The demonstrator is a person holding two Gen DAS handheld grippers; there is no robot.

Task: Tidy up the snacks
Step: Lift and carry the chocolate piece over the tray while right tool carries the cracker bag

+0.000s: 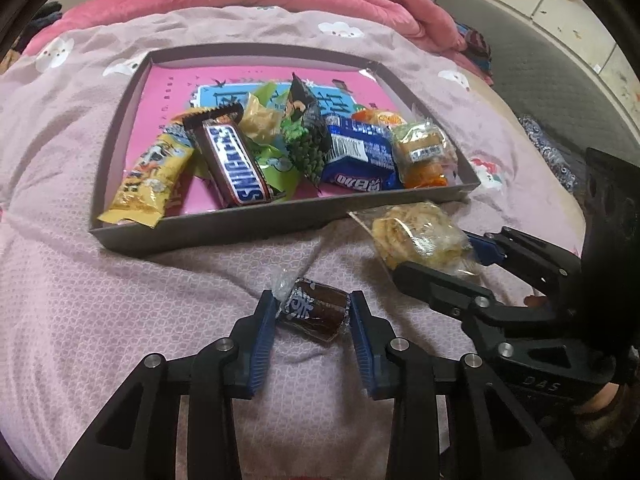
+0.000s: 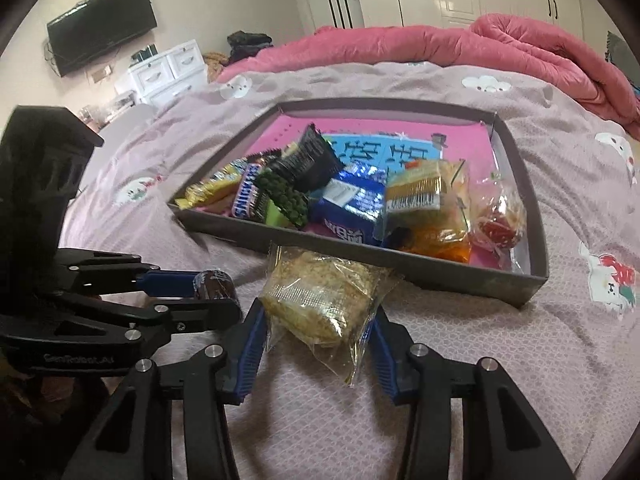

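We hold the left gripper (image 1: 313, 312) low over the bed (image 1: 120, 300), its jaws closed on a small dark brown candy (image 1: 314, 312) in a clear wrapper, pinched at both ends between the blue pads (image 1: 264, 344). In the right wrist view the same candy (image 2: 214, 286) shows at the tip of that gripper (image 2: 208, 292).

The right gripper (image 2: 316, 320) has its jaws set fairly wide around a clear packet of pale crisp cakes (image 2: 320, 300), gripping the packet by its sides; the packet sits just in front of the near wall of the grey box (image 2: 440, 276). From the left wrist view that packet (image 1: 416, 240) sits at the tip of our right gripper (image 1: 440, 260), just beside the box's near right corner.

Inside the box (image 1: 200, 232) lie the sorted snacks, crowded toward its near wall: a yellow packet (image 1: 148, 176) at the left, a Snickers bar (image 1: 236, 164) next to it, a green wrapper (image 1: 280, 164) under the bar, a dark printed pack (image 1: 308, 128), a blue biscuit pack (image 1: 360, 156) and an orange-labelled clear packet (image 1: 424, 156) at the right. A pink quilt (image 2: 480, 48) lies bunched along the far edge of the bed.
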